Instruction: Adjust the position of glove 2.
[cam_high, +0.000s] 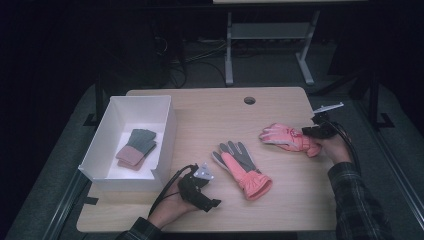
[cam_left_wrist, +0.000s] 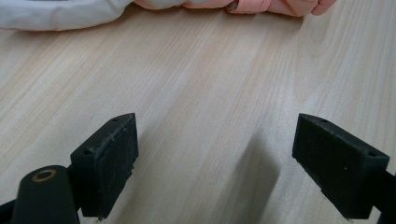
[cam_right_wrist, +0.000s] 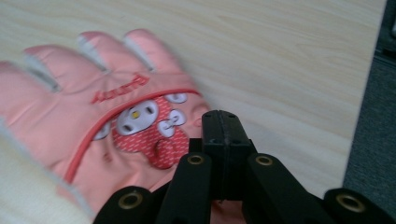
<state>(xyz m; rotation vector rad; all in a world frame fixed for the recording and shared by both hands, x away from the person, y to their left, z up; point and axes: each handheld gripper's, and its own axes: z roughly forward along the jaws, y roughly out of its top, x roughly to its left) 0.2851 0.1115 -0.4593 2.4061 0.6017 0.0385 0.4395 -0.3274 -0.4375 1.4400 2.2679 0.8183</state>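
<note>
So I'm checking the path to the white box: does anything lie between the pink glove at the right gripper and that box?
Yes. The second pink glove, palm up, lies mid-table between the held glove and the white box.

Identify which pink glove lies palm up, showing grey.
The middle pink glove, nearest the left gripper; the other pink glove, by the right gripper, shows its printed back.
</note>
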